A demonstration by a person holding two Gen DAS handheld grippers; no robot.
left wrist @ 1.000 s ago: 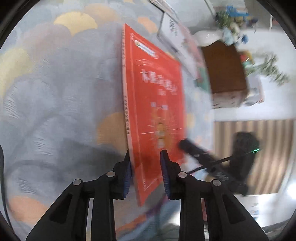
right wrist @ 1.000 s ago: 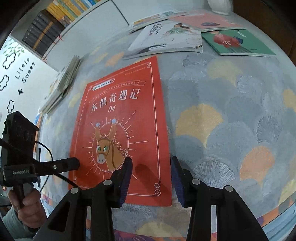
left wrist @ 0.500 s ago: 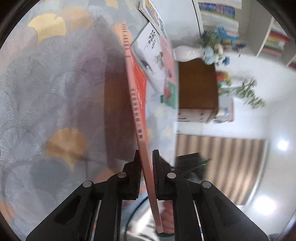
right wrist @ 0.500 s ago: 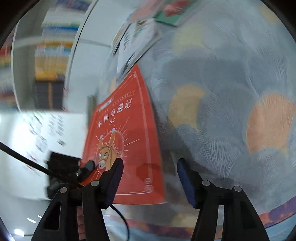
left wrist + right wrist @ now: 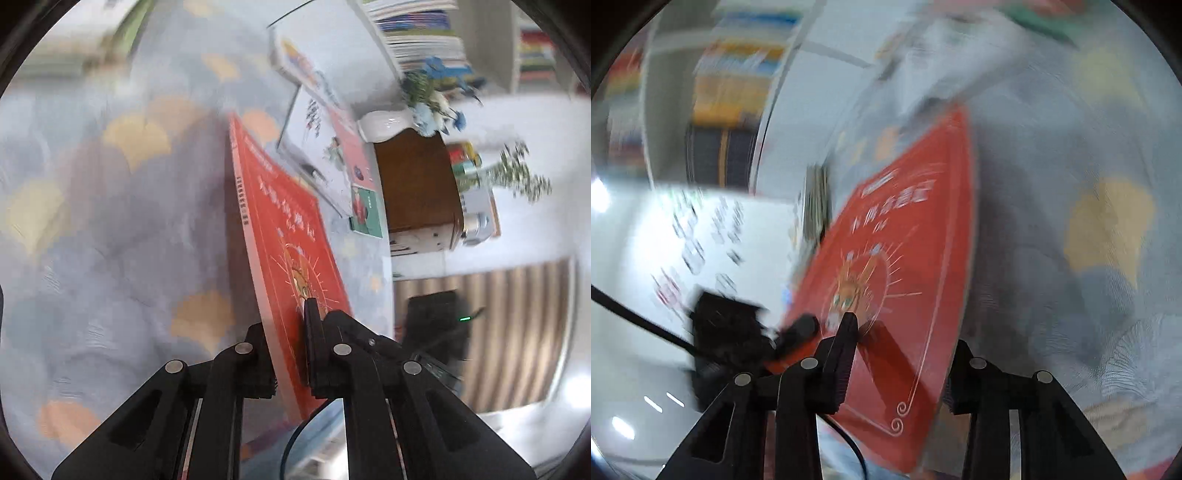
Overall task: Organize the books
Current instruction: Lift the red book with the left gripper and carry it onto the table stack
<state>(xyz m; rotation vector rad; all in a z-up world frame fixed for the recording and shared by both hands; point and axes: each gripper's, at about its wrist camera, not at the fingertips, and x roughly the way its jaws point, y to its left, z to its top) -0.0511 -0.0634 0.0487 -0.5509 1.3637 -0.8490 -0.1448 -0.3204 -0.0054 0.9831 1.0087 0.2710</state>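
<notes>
Lifted off the tablecloth (image 5: 92, 229) now, the red book (image 5: 291, 251) tilts up, clamped in the left gripper (image 5: 288, 332); right gripper (image 5: 901, 354) straddles its near edge, fingers apart.

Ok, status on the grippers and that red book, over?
Left gripper shut on red donkey-cover book, lifted on edge. Right gripper open, straddling its corner. Other picture books lie beyond, apart.

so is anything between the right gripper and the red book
Nothing visible. The red book already sits in the gap of the right gripper, whose jaws are spread wide and not closed on it. The left gripper is what clamps the book, at its lower edge, holding it tilted up off the patterned tablecloth.
</notes>
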